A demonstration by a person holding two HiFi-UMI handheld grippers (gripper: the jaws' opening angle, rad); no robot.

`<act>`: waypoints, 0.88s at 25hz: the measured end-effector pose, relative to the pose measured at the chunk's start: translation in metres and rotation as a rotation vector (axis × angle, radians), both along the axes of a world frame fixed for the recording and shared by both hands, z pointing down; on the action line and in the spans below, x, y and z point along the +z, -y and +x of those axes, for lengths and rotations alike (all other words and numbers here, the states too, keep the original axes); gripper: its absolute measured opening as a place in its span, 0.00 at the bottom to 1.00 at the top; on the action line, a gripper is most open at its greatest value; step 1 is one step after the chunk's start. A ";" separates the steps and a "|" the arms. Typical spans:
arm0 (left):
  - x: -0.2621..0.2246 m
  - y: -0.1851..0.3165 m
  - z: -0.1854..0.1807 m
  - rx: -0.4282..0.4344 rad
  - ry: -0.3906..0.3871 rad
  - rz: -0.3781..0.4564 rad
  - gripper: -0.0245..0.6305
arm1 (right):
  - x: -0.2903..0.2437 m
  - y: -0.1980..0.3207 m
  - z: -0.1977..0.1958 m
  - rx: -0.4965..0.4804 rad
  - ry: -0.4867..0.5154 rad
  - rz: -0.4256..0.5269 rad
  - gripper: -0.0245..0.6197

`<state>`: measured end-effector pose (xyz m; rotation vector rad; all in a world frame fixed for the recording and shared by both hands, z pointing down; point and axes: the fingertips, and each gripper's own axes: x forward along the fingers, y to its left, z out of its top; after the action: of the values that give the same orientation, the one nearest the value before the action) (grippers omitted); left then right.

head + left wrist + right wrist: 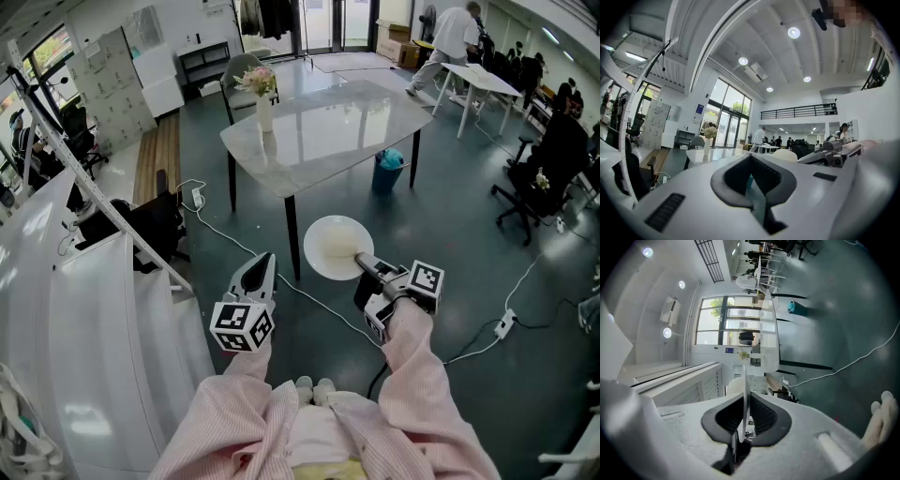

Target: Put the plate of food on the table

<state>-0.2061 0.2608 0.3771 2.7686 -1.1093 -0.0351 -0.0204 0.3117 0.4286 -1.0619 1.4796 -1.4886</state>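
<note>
Clamping the plate (336, 246) by its rim, the right gripper (362, 263) holds it flat before the table (328, 131), whose leg stands just ahead. Left gripper view: the left gripper (751, 176) is closed and empty. Right gripper view: the plate sits edge-on between the pads.

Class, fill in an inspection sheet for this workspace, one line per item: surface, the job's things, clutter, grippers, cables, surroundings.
Surface: glossy table, bare except for a vase of flowers near its left edge.
Job's things: white plate, held over the floor short of the table; food on it cannot be made out.
Clutter: teal bin under the table.
Grippers: right gripper shut on the plate's rim; left gripper shut, empty.
Cables: white cable across the floor to a power strip.
Surroundings: people at a far table, office chairs at right.
</note>
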 end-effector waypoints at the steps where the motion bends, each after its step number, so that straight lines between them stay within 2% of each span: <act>1: 0.000 0.000 0.000 0.001 0.001 -0.001 0.03 | 0.000 0.000 0.000 0.001 0.001 -0.001 0.08; 22: 0.011 0.011 0.040 -0.009 0.011 -0.017 0.03 | 0.011 0.010 0.034 -0.021 -0.019 -0.013 0.08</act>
<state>-0.1660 0.2502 0.3878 2.7521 -1.1200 -0.0118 0.0131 0.3020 0.4396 -1.0737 1.5004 -1.5087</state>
